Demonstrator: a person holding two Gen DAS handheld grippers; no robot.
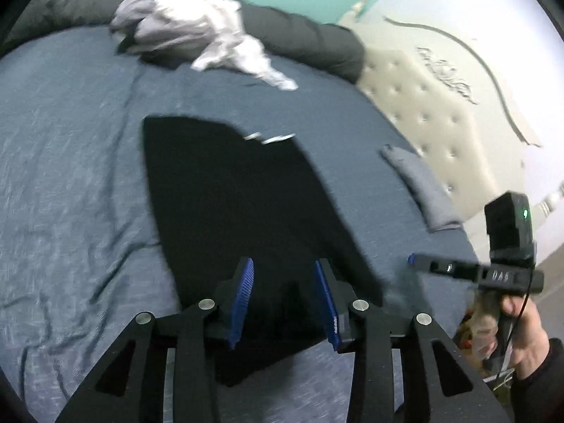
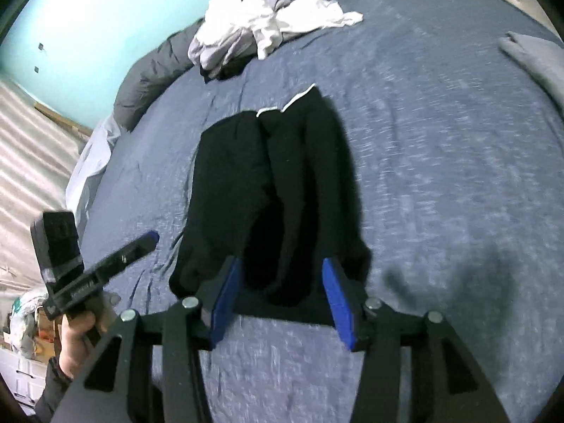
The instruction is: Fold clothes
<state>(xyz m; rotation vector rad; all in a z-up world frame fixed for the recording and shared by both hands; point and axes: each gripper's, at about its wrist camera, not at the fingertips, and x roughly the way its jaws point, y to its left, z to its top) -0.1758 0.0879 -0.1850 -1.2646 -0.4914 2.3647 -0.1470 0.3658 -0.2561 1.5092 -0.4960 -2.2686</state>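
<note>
A black garment (image 1: 225, 204), folded lengthwise into a long narrow strip, lies on the blue bedspread (image 1: 70, 162) near the middle of the bed. Its long axis runs from the near edge of the bed toward the far edge, where a heap of white and grey laundry (image 1: 190, 24) sits against a dark grey rolled duvet (image 1: 310, 38).

Both grippers stand at the strip's near end. The left gripper (image 1: 285, 264) hangs with its blue pads parted and nothing between them; the black cloth lies below and ahead of it, seemingly untouched. The right gripper (image 2: 282, 264) is likewise partly open and holds nothing, its pads straddling the near end of the cloth from above. Neither is clearly nearer; they sit side by side, the right one toward the headboard (image 1: 423, 105) side. Any next fold would likely carry this near end along the long axis toward the far end, where a thin white edge (image 2: 299, 100), perhaps a label or collar, peeps out.

Motion blur smears both views, so whether the pads touch the fabric cannot be settled. The garment's type is unclear. A small folded grey cloth (image 1: 416, 183) lies near the headboard edge.
</note>
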